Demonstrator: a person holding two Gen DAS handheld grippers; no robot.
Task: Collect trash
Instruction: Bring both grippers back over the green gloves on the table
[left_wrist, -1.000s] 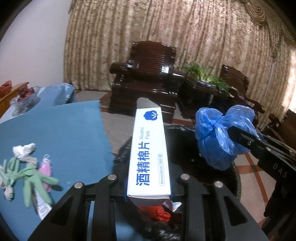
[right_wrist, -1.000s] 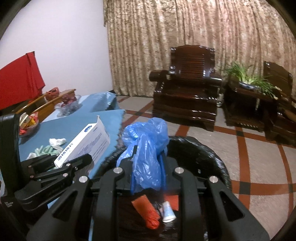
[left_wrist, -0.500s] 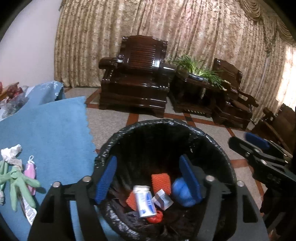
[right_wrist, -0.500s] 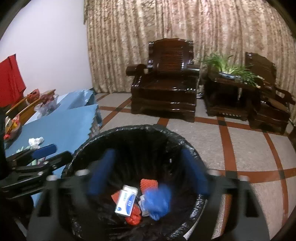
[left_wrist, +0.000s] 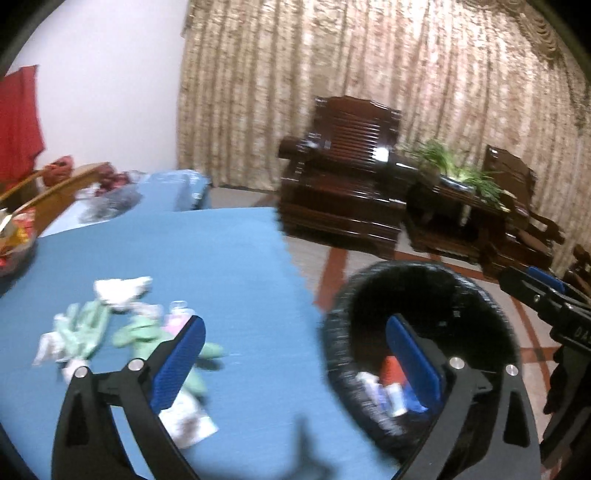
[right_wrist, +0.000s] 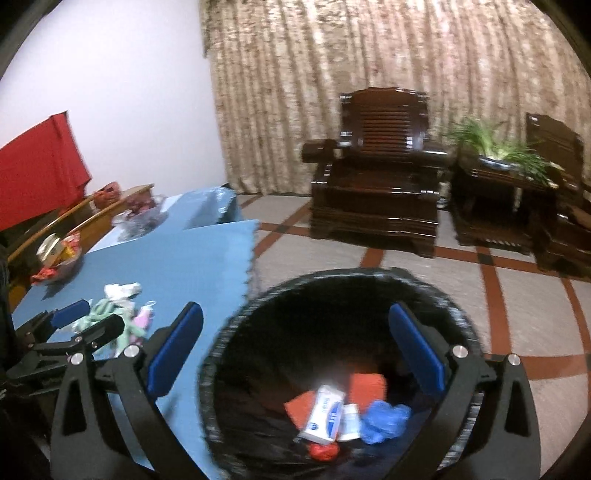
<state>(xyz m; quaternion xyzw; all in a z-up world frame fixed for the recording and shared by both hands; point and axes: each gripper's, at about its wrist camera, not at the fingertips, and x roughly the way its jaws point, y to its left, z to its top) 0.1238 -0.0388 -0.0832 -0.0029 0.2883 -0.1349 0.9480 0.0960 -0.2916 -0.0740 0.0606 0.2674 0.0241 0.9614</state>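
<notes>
Both grippers, left and right, are gaping empty, jaws having just been opening; box and blue bag are lying in the bin at six o'clock.

– Where is the bin?
– On the floor, just right of the table, touching its edge.
– What's in it?
– A box, a bag to its right, more scraps around them.
– And on the table?
– Gloves and tissue near the front, bowls further back at the left.
– Behind the bin?
– An armchair, a plant to its right.
</notes>
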